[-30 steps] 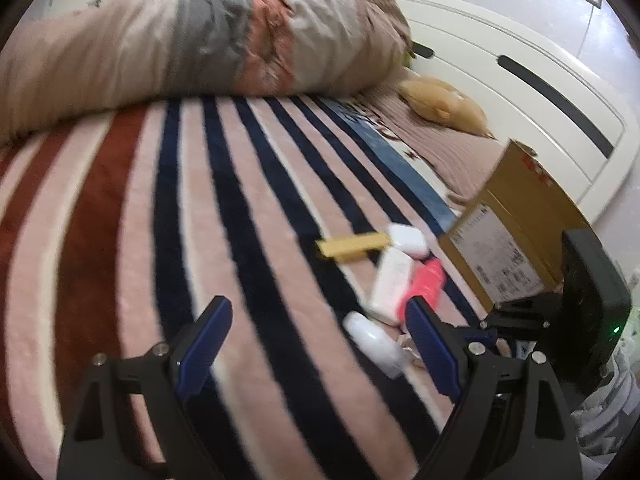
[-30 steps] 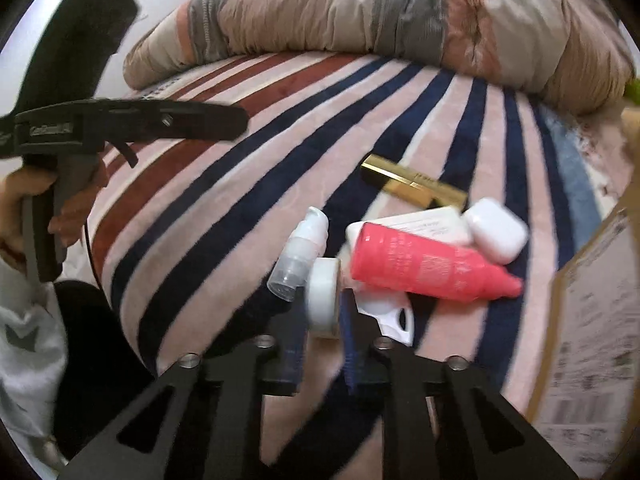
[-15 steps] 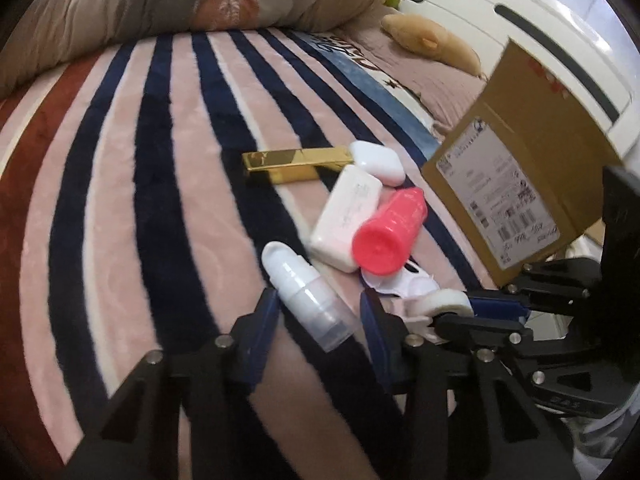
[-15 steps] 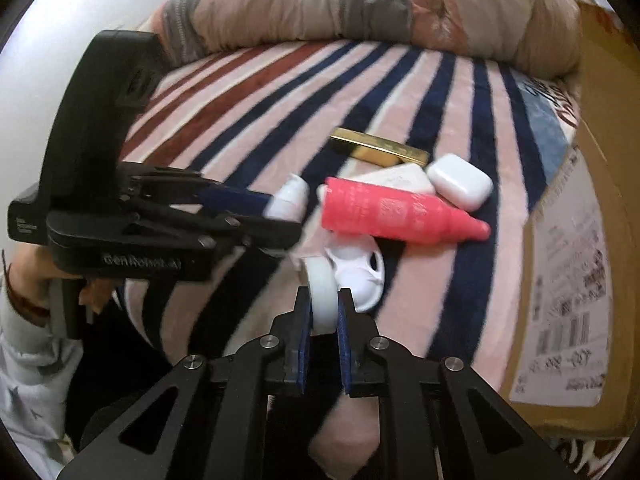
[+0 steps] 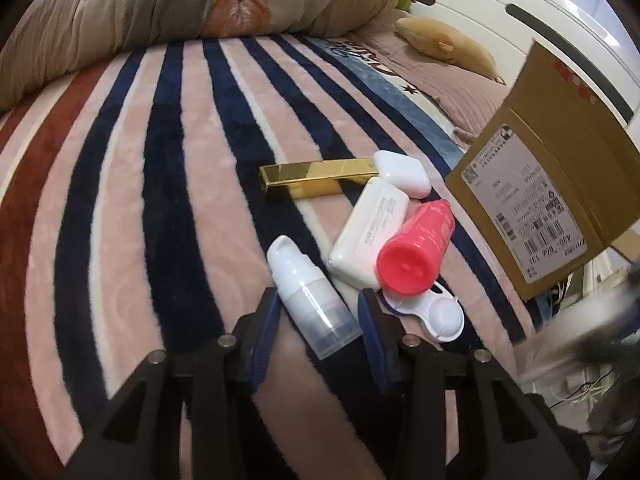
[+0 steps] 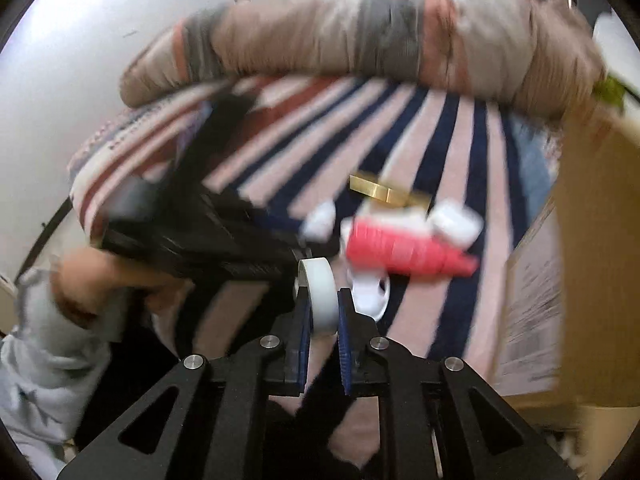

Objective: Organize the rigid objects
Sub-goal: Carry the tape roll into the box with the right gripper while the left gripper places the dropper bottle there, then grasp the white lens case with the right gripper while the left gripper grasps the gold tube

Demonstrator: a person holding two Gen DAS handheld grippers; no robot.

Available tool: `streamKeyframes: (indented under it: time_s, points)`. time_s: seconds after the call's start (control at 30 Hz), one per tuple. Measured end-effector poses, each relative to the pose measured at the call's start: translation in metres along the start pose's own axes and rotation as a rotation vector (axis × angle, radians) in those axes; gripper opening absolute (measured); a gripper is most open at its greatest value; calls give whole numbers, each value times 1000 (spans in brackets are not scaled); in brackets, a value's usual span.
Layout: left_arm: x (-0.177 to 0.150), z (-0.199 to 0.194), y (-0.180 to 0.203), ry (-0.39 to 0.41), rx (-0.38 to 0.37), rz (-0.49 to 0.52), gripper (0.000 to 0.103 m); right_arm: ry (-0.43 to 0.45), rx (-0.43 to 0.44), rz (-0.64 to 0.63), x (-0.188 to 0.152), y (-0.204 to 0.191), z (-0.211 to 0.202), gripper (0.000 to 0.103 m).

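Fingers of the left gripper point(image 5: 318, 316) stand apart around a clear white-capped pump bottle point(image 5: 308, 302) lying between them on the striped blanket point(image 5: 160, 184); right gripper point(image 6: 322, 316) pinches a flat white round lid point(image 6: 320, 294) on edge.

Glossy gold bar point(image 5: 318, 178), plush striped blanket point(image 5: 160, 184), matt cardboard box point(image 5: 560, 184)

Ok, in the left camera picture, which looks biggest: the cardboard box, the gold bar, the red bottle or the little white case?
1. cardboard box, by far the biggest.
2. gold bar and red bottle look about alike; the bottle points toward the camera, so I won't rank them.
3. white case, the smallest.
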State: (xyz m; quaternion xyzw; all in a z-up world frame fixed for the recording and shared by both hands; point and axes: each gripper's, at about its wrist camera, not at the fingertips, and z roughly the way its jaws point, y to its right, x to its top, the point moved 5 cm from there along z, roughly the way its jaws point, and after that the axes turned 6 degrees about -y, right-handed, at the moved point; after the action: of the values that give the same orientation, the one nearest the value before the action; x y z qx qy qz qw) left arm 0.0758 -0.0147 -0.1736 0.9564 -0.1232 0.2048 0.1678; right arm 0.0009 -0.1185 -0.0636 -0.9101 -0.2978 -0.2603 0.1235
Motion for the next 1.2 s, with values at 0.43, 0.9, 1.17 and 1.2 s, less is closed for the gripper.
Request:
streamKeyframes:
  time_s: [0.43, 0.9, 1.17, 1.2]
  points:
    - [26, -87, 43, 128, 28, 107, 37, 35, -350, 216, 13, 157, -110, 8]
    - [131, -76, 242, 2, -118, 419, 37, 158, -324, 152, -22, 176, -138, 97]
    - [130, -63, 245, -15, -93, 410, 67, 103, -372, 123, -30, 169, -133, 103]
    - [130, -70, 242, 6, -89, 404, 68, 114, -384, 112, -30, 166, -133, 103]
